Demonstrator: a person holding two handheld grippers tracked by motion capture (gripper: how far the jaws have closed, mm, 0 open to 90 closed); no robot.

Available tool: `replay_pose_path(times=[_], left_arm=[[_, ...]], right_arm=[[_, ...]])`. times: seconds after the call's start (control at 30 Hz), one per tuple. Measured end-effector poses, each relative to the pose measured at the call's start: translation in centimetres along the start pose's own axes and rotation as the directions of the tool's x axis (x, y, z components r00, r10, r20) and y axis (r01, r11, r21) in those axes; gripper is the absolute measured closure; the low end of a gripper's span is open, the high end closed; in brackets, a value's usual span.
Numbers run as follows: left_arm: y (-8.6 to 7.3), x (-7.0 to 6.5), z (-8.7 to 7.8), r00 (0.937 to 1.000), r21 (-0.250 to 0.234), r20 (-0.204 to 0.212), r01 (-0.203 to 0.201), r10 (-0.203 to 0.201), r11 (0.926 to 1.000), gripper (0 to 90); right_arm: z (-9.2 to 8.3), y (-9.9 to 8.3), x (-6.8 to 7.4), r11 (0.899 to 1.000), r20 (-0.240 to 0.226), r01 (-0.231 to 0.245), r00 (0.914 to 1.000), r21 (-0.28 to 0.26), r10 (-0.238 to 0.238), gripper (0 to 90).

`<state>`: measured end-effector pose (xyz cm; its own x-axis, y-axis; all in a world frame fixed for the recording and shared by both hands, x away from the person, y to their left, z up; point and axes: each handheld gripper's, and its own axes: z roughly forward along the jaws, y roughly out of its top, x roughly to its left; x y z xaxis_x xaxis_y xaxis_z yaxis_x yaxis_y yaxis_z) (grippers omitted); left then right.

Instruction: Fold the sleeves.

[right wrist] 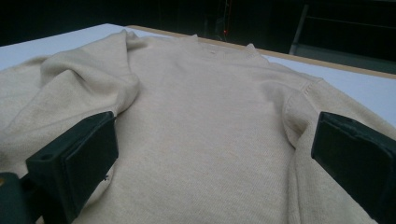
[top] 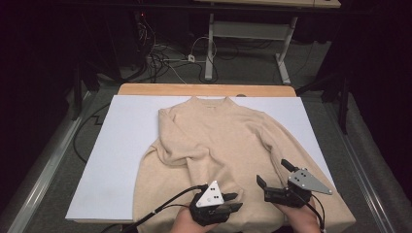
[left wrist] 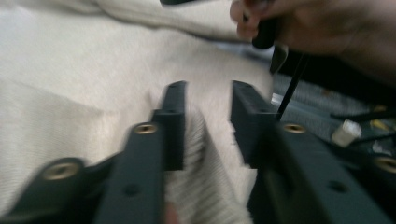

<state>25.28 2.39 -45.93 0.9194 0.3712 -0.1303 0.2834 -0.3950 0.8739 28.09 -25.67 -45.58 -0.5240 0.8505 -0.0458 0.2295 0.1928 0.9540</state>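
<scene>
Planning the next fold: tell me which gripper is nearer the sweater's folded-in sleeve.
Left. The left gripper sits just below the folded-in sleeve; the right gripper hovers farther off, over the sweater's other side.

Black tools carry grey dotted triangular plates and cables.

The right gripper hangs low over a cream sweater, its two black jaws spread wide with cloth between them, untouched. The sweater lies flat on a white sheet, collar at the far end, one sleeve folded across at left.
</scene>
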Motion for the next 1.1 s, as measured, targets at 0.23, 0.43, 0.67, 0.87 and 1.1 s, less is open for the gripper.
replay_pose_path(times=[0.23, 0.43, 0.67, 0.87, 1.1], left_arm=[[0.0, 2.4, -4.5, 0.9897, -0.059, -0.136, 0.035, -0.043, 0.9977, 37.1], [-2.1, 6.7, -9.8, 0.9410, -0.083, -0.310, 0.116, -0.136, 0.9898, 18.7], [-5.4, 10.3, -14.1, 0.8776, -0.081, -0.437, 0.181, -0.198, 0.9802, 8.6], [-7.6, 12.9, -16.8, 0.8008, -0.070, -0.547, 0.246, -0.243, 0.9668, 0.0], [-9.7, 13.7, -17.4, 0.7889, -0.112, -0.545, 0.267, -0.284, 0.9572, 0.0]], right_arm=[[0.0, 0.1, 0.1, 1.000, -0.003, 0.005, 1.0000, -0.001, -0.005, 1.1], [0.1, 0.0, 0.4, 1.000, -0.011, 0.012, 0.9999, 0.002, -0.012, 1.2], [0.2, 0.0, 0.3, 1.000, -0.012, 0.010, 0.9999, 0.008, -0.010, 1.2], [0.3, -0.1, 0.2, 1.000, -0.011, 0.006, 0.9999, 0.017, -0.005, 0.9], [0.5, -0.1, 0.5, 1.000, -0.028, -0.001, 0.9996, 0.025, 0.002, 1.2]])
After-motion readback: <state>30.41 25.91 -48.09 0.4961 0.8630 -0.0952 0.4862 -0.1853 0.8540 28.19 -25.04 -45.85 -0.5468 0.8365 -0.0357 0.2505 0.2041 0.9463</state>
